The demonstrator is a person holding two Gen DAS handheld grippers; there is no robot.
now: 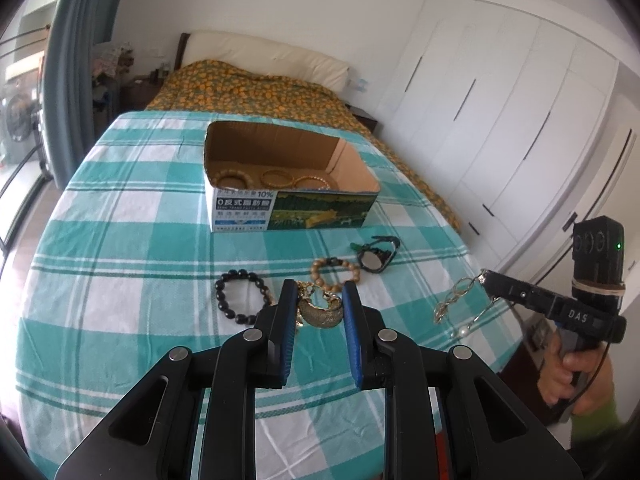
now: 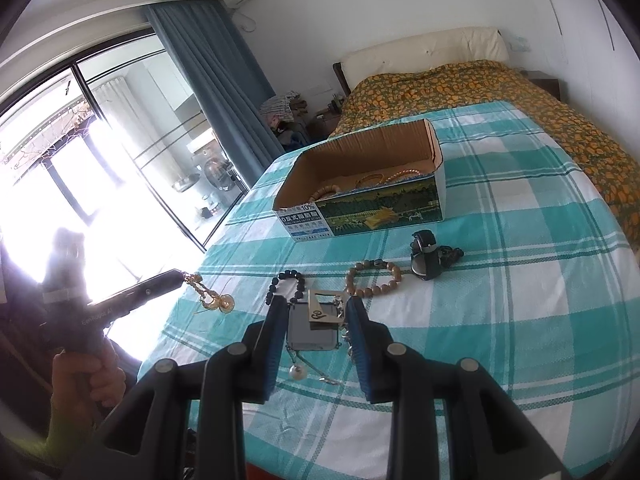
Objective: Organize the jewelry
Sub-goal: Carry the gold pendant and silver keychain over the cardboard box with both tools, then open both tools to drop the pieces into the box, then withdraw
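Observation:
An open cardboard box [image 1: 294,208] [image 2: 360,216] stands on the checked cloth, with several wooden and gold bangles [image 1: 276,178] inside. My left gripper [image 1: 319,298] is shut on a gold crescent pendant [image 1: 322,312], held above the cloth; it also shows in the right wrist view [image 2: 192,280]. My right gripper [image 2: 318,312] is shut on a gold chain with a square plate [image 2: 320,320] and a pearl [image 2: 297,372]; it shows in the left wrist view [image 1: 482,278]. On the cloth lie a black bead bracelet [image 1: 236,296], a brown bead bracelet [image 1: 336,274] and a black watch [image 1: 376,258].
The table's cloth [image 1: 120,240] ends close to the right and near edges. A bed with an orange floral cover [image 1: 256,88] lies behind the table. White wardrobe doors [image 1: 500,120] stand to the right. A glass door and blue curtain [image 2: 216,72] are to the left.

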